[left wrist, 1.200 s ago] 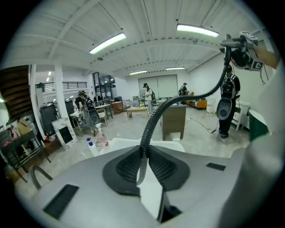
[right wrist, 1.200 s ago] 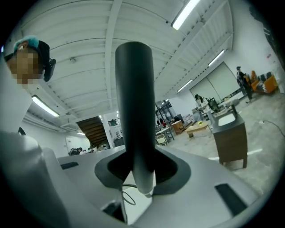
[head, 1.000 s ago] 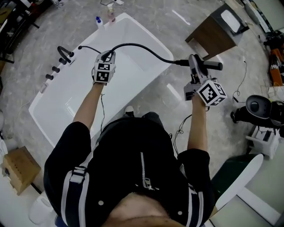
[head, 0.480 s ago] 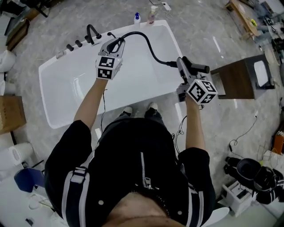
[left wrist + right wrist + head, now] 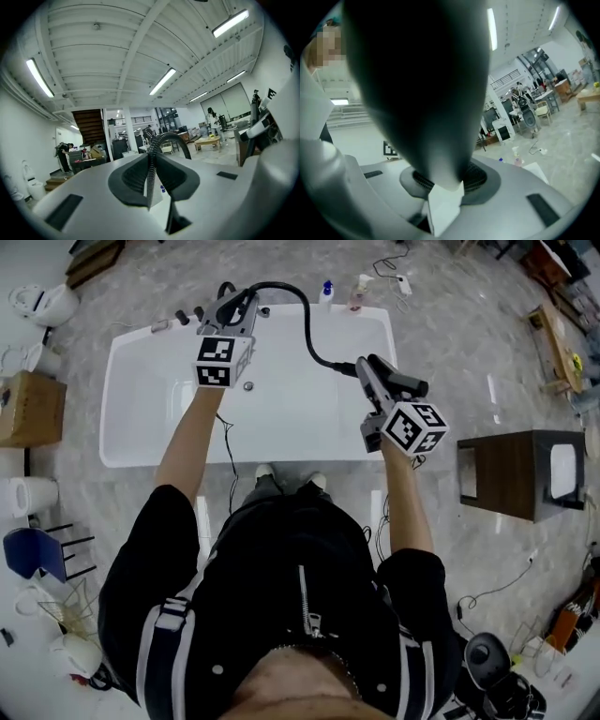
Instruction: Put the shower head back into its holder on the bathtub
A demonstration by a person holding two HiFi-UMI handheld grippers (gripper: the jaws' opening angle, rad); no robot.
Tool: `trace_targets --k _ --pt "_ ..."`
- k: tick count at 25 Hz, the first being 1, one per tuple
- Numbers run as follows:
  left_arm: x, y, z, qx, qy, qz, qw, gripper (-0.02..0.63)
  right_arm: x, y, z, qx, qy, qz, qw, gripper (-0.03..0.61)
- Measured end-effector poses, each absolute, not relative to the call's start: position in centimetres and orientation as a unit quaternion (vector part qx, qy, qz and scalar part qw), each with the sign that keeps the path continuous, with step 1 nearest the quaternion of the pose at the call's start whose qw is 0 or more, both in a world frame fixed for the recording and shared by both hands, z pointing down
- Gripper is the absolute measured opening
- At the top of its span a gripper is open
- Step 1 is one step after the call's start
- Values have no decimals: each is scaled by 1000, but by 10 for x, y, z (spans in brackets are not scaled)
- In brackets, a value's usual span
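The white bathtub (image 5: 131, 427) lies across the top of the head view. My left gripper (image 5: 246, 302) is shut on the black ribbed hose (image 5: 298, 306) near the tub's far rim, beside the black faucet (image 5: 225, 289). In the left gripper view the hose (image 5: 151, 173) runs up between the jaws of that gripper (image 5: 150, 187). From there the hose arcs right to the black shower head (image 5: 394, 382), on whose handle my right gripper (image 5: 375, 371) is shut, over the tub's right end. The shower head (image 5: 422, 84) fills the right gripper view as a dark mass. I cannot make out the holder.
Black knobs (image 5: 183, 315) sit left of the faucet on the far rim. Two bottles (image 5: 326, 289) stand on the floor behind the tub. A brown cabinet (image 5: 511, 474) is at the right, a cardboard box (image 5: 28, 409) at the left. The person's feet (image 5: 267, 472) are at the tub's near edge.
The left gripper has gone up and toward the faucet with the hose. The right gripper has swung left over the tub with the shower head. The head view has turned.
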State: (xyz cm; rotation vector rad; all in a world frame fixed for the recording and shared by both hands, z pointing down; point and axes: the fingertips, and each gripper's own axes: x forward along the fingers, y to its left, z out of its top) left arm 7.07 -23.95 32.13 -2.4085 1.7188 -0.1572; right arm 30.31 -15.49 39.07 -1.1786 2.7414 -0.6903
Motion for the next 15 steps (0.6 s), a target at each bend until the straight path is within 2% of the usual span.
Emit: trace_targets --k 15 --pt "21 -277 279 -782 602 -43 153 68 248 -173 375 -369 903 -213 46 124"
